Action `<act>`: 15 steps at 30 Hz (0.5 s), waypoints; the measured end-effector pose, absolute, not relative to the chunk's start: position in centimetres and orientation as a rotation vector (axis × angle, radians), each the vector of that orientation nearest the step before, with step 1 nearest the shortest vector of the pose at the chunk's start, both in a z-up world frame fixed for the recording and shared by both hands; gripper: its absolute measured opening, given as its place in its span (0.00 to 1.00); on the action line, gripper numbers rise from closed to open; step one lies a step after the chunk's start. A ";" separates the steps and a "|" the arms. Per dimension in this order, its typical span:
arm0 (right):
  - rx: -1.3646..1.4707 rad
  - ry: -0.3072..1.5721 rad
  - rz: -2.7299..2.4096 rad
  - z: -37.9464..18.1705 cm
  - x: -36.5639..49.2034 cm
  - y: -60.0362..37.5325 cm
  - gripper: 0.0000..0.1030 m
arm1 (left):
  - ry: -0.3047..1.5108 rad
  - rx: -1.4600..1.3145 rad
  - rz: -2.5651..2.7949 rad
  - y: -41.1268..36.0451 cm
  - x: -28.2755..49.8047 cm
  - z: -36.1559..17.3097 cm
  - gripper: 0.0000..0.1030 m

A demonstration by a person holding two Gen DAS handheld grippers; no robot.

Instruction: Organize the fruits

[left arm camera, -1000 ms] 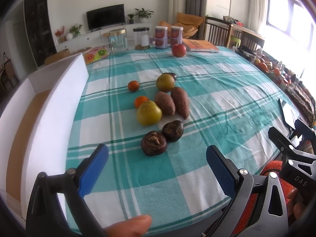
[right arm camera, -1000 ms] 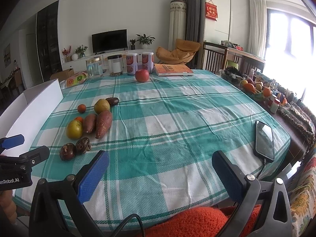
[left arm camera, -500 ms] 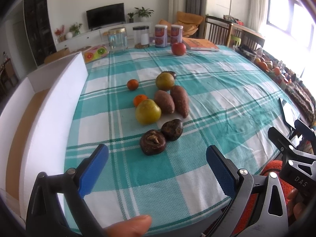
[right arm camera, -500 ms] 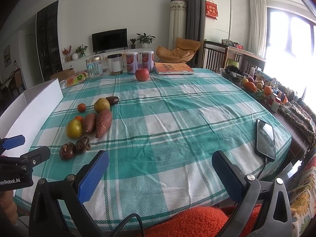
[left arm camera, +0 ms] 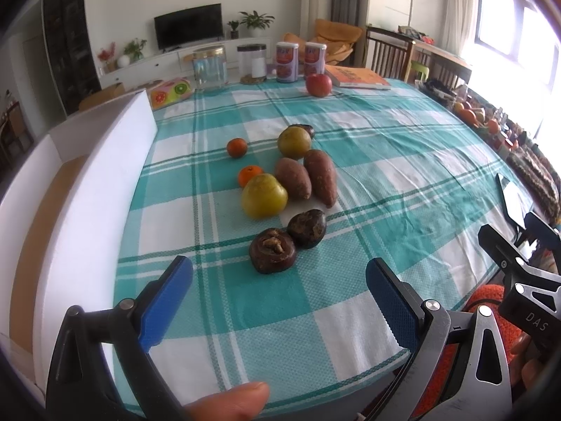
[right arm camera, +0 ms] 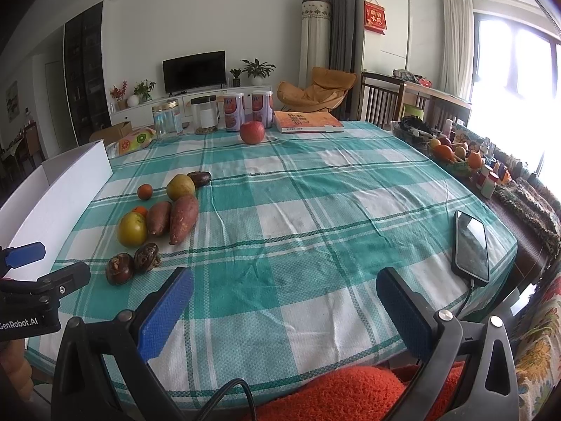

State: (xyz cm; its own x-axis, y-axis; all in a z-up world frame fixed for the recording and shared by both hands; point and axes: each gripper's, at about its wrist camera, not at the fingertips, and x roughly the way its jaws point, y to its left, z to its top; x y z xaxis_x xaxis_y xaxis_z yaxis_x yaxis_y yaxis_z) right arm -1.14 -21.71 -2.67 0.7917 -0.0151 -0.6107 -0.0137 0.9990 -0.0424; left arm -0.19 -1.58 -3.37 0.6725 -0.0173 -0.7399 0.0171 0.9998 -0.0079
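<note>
A cluster of produce lies on the teal checked tablecloth (left arm camera: 385, 161): two dark brown water chestnuts (left arm camera: 272, 251) (left arm camera: 307, 223), two yellow-green fruits (left arm camera: 263, 195) (left arm camera: 294, 142), two sweet potatoes (left arm camera: 319, 177) (left arm camera: 292, 178), two small oranges (left arm camera: 249, 175) (left arm camera: 236, 147). A red apple (left arm camera: 318, 85) sits at the far side. My left gripper (left arm camera: 278, 296) is open and empty, just short of the nearest chestnut. My right gripper (right arm camera: 284, 310) is open and empty over the table's near edge; the cluster lies to its left (right arm camera: 131, 228).
A white open box (left arm camera: 87, 189) stands along the table's left edge. Jars (left arm camera: 209, 67), cans (left arm camera: 286, 61), a book (left arm camera: 357, 77) and a printed pouch (left arm camera: 171, 90) line the far side. A phone (right arm camera: 471, 245) on a cable lies at the right edge.
The left gripper has shifted very slightly; the fruits sit marginally lower-left in its view. The right gripper has barely moved. Both stay open.
</note>
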 end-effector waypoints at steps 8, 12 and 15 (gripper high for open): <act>-0.045 0.657 0.000 -2.7 -1.2 -21.6 1.00 | 0.836 -0.001 -0.019 -1.4 -0.2 -3.4 0.97; -0.045 0.657 -0.001 -2.7 -1.2 -21.7 1.00 | 0.836 -0.002 -0.019 -1.4 -0.2 -3.4 0.97; -0.045 0.657 0.000 -2.7 -1.2 -21.7 1.00 | 0.836 -0.002 -0.020 -1.4 -0.2 -3.4 0.97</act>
State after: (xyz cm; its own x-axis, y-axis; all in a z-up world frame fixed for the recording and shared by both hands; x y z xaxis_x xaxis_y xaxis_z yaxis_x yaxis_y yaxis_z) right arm -1.15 -21.71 -2.67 0.7916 -0.0141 -0.6108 -0.0145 0.9990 -0.0418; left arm -0.22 -1.39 -3.42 0.6704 -0.0182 -0.7418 0.0170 0.9998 -0.0092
